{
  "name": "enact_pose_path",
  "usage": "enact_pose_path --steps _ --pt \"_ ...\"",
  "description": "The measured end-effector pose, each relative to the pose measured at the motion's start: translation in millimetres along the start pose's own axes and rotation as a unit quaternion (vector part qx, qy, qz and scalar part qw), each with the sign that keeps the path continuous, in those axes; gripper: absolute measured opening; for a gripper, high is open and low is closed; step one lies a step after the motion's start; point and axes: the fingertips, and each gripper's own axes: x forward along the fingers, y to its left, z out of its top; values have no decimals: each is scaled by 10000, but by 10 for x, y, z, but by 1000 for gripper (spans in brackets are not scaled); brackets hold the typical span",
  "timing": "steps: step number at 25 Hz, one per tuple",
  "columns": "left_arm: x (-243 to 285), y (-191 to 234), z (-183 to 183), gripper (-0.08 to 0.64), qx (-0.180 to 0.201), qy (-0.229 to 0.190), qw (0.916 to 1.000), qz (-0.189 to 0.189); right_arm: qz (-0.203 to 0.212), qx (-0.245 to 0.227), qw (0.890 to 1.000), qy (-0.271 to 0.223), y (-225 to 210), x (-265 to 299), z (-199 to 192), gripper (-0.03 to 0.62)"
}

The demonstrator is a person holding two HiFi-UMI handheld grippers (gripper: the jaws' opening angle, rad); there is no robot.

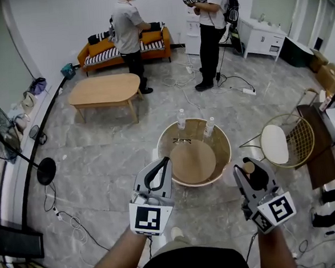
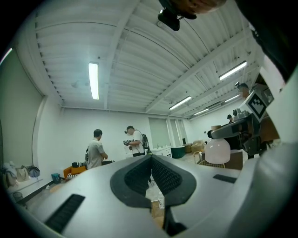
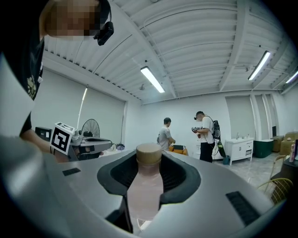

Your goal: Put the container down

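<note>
Grey marble floor (image 1: 112, 157) spreads under the scene. The container (image 3: 148, 195), a pale, milky bottle with a tan round cap, stands upright, clenched in the right claw (image 3: 150, 158), held in the air just right of the round wooden bench (image 1: 222, 138). It is not yet set down, so the carry looks close to its end. The next move likely calls for lowering it level onto bare wood, clear of the two water bottles (image 1: 181, 119) and spectacles (image 1: 182, 140) at the far rim, then releasing. The left claw (image 2: 151, 162) is pressed together on nothing.
</note>
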Motion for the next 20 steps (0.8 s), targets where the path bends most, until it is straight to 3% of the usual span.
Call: enact_pose_path --steps 10,20 --pt "129 208 -133 15 -67 104 9997 -200 -21 158 9998 -77 101 271 136 147" --pt "349 326 -199 15 -76 95 9999 -65 74 100 9999 -70 -114 508 73 147"
